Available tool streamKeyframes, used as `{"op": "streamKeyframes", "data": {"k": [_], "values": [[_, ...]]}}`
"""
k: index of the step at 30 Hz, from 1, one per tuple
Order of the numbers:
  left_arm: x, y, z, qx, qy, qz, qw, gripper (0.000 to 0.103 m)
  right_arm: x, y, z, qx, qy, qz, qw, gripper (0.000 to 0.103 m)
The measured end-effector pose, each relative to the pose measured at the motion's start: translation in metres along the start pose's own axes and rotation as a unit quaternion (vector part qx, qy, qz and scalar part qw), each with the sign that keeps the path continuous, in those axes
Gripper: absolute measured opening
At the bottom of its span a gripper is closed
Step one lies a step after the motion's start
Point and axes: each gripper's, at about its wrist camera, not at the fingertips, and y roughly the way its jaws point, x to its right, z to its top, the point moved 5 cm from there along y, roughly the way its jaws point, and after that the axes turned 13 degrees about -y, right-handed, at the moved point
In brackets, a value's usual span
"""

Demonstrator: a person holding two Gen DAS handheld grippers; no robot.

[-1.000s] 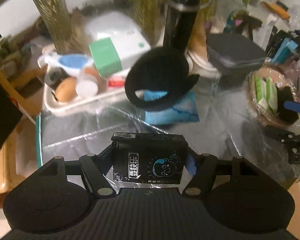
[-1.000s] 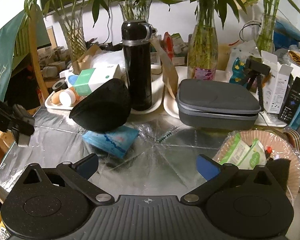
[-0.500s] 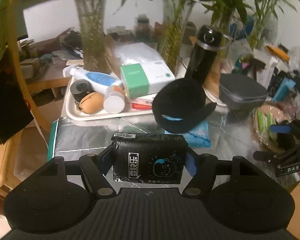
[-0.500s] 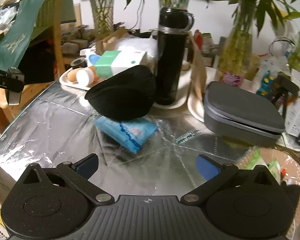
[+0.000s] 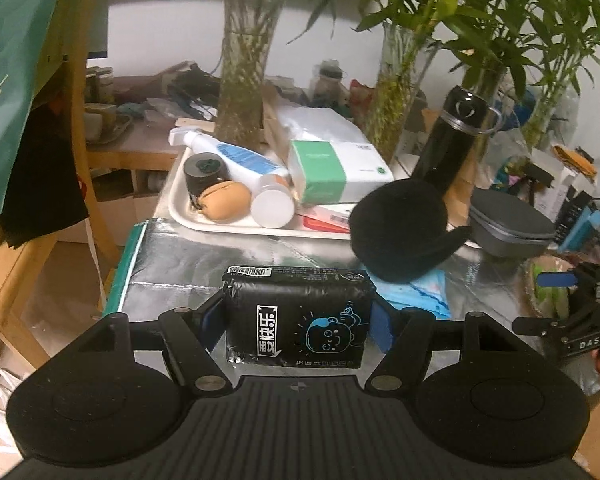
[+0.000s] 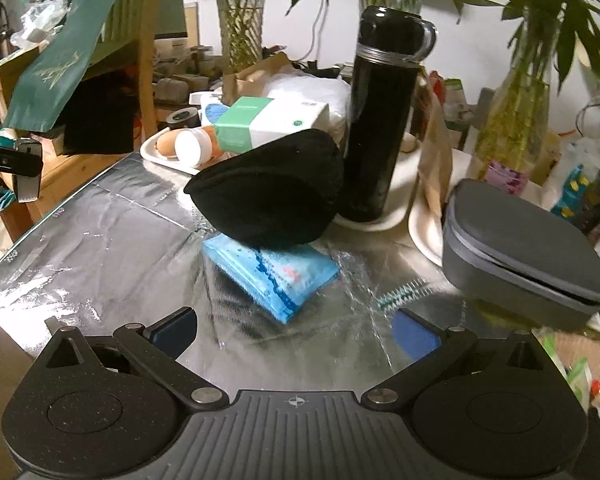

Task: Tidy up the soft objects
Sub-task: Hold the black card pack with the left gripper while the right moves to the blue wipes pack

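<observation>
My left gripper is shut on a black tissue pack with a blue cartoon face, held above the foil-covered table. Beyond it a black soft cap lies on a blue wipes pack. In the right wrist view the same black cap rests on the blue pack, just ahead of my right gripper, which is open with nothing between its fingers. The right gripper also shows at the right edge of the left wrist view.
A white tray holds a spray bottle, jars and a green-and-white box. A black flask stands behind the cap, a grey zip case at right, glass vases with plants behind. A wooden chair stands left.
Both wrist views swung left and rolled. The left gripper carried the black pack back from the cap toward the table's left end. The right gripper came closer to the blue pack.
</observation>
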Motion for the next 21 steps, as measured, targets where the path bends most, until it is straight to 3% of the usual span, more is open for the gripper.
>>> {"op": "streamKeyframes", "data": {"k": [11,21], "values": [[-0.006,-0.005,0.001,0.033,0.004,-0.011,0.9994,0.069,0.005,0.035,-0.004,-0.005,-0.002,0.038,0.999,0.103],[-0.001,-0.004,-0.005,0.025,0.007,-0.031,0.9992,0.069,0.0,0.063,0.003,0.003,-0.025,0.037,0.999,0.103]]}}
